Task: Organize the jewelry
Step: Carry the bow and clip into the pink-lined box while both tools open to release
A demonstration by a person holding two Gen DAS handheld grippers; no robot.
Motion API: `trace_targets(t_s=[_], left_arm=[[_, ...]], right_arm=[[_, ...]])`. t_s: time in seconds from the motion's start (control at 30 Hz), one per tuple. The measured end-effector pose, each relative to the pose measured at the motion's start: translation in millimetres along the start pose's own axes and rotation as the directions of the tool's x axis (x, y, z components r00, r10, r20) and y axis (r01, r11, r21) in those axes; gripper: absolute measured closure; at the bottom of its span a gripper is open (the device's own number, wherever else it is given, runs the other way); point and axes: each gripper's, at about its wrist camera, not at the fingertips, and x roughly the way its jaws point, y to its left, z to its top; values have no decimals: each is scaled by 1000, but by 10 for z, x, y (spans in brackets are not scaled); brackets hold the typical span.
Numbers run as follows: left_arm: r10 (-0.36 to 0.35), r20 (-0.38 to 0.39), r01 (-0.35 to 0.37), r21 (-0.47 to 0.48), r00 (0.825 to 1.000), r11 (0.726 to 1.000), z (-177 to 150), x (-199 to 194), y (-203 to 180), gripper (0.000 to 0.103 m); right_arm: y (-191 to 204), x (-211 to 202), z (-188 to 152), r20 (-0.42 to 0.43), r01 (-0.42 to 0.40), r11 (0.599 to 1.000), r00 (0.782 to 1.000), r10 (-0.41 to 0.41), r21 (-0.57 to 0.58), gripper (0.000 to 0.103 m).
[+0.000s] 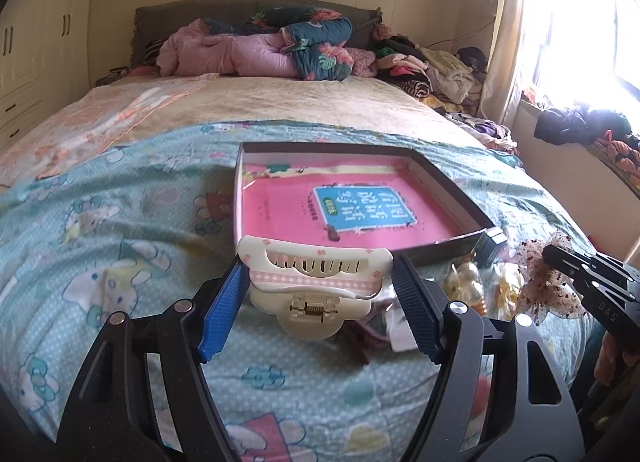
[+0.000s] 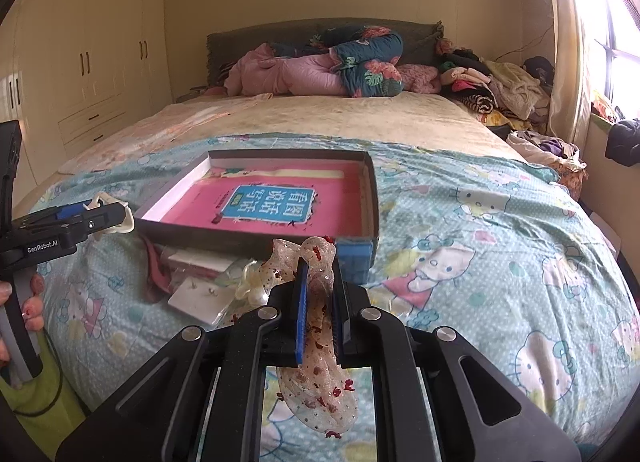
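From the left wrist camera, the left gripper (image 1: 320,298) clamps a cream plastic claw hair clip with a pink checked band (image 1: 314,280) between its 2 blue ribbed pads (image 1: 222,310), which press on the clip's 2 ends; the clip hangs clear above the light blue cartoon-print quilt (image 1: 120,230). Just beyond it lies a shallow dark cardboard box lid with a pink printed sheet inside (image 1: 448,182), resting on the quilt. To the right, the black right gripper (image 1: 560,258) enters the view, with a sheer spotted fabric bow (image 1: 540,282) at its tip. Small pale trinkets (image 1: 464,282) lie on the quilt near the box's front edge.

From the right wrist camera, the right gripper (image 2: 320,306) is closed tight on the sheer bow with dark red spots (image 2: 320,262); the fabric stands above the pads and trails below them. The box lid (image 2: 256,236) sits just ahead. Left of the bow, white earring cards in clear bags (image 2: 200,294) lie on the quilt (image 2: 480,222). At the far left, the left gripper (image 2: 80,222) holds the cream clip (image 2: 120,218), and a person's hand (image 2: 32,306) grips its handle.
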Motion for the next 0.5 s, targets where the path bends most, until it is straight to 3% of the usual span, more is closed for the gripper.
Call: trace_targets(t_s=[0.5], left_arm=[[24, -8, -24, -4, 1000, 1000, 356, 480, -70, 40]], right_arm=[[-35, 332, 533, 57, -2, 1000, 998, 3, -19, 93]])
